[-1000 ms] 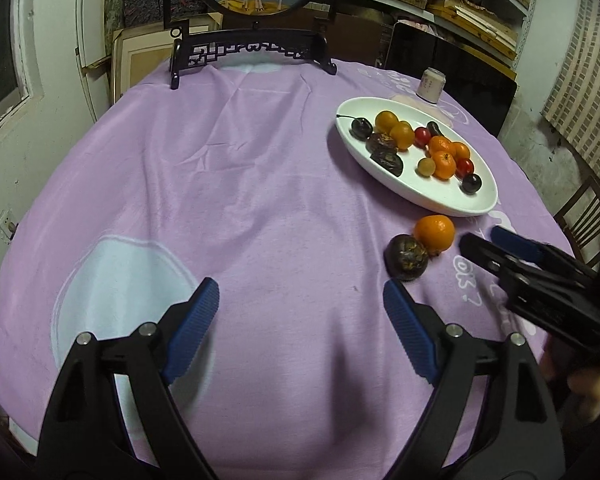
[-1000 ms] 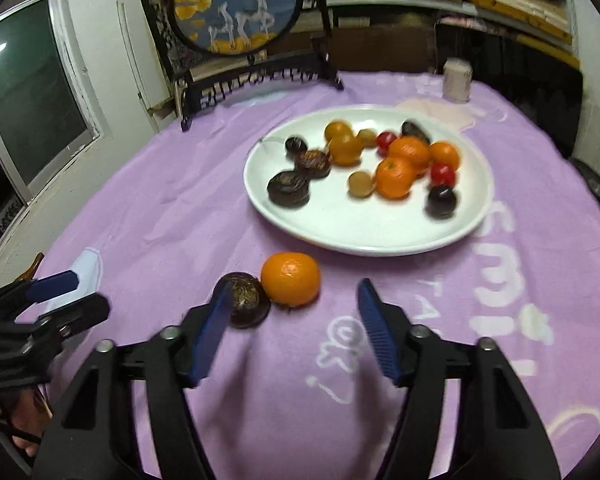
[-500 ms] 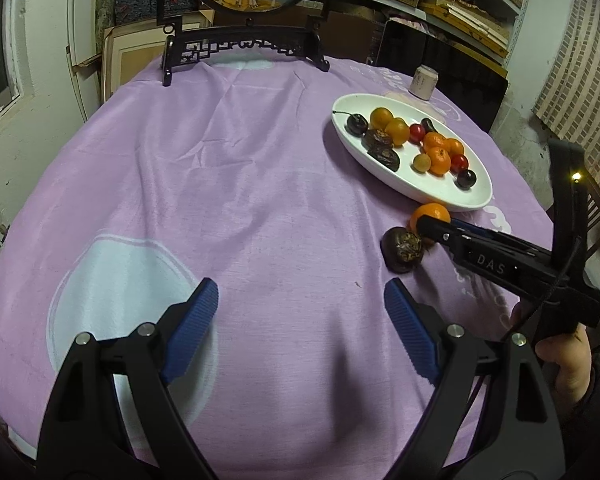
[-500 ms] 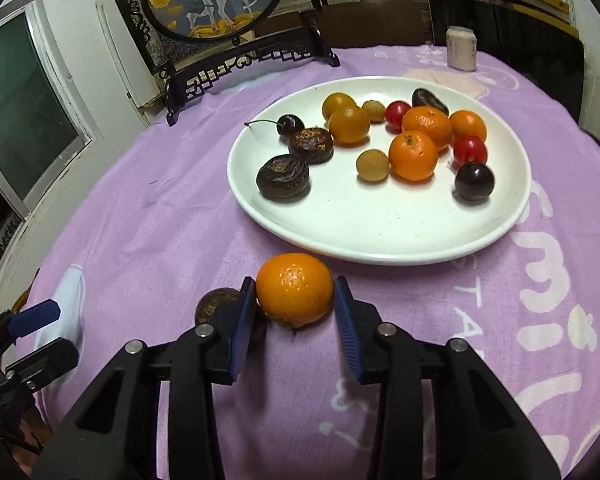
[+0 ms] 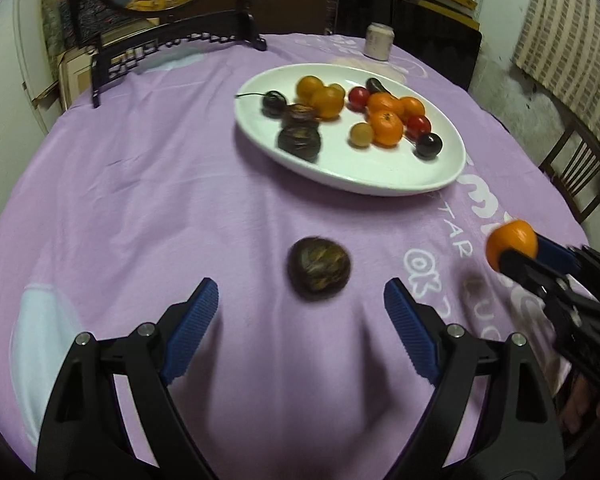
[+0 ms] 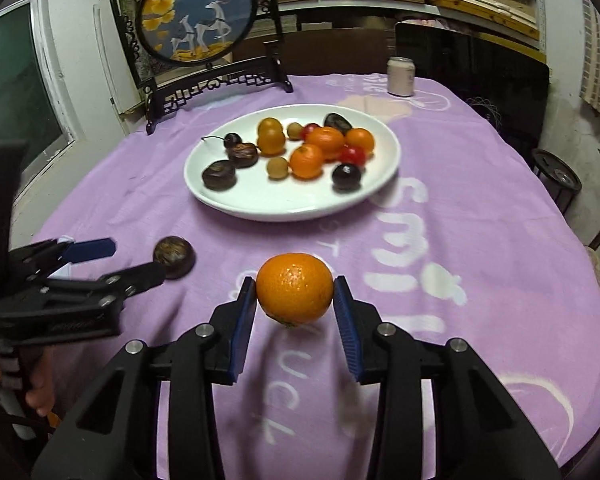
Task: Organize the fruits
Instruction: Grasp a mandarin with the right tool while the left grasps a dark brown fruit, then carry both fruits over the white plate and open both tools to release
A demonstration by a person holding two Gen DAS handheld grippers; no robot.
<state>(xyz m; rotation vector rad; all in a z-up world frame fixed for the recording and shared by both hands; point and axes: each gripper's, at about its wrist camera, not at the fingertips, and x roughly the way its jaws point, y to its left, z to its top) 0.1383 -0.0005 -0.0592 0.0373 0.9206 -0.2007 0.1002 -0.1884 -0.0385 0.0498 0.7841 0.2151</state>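
We see the round, dimpled orange (image 6: 295,288) pinched off the cloth by the right gripper (image 6: 295,300). The wrinkled dark fruit (image 5: 319,269) lies before the wide-open left gripper (image 5: 300,320). Beyond, the glossy white plate (image 6: 292,210) holds fruit; the purple-clothed counter (image 5: 140,184) has room.

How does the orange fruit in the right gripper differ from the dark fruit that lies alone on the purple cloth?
The orange fruit is bright and smooth; the dark fruit is brown-black and wrinkled. The orange fruit is clamped in the right gripper and hangs above the purple cloth; the dark fruit rests on the cloth, untouched, ahead of the open left gripper. Both are roundish and outside the white plate.
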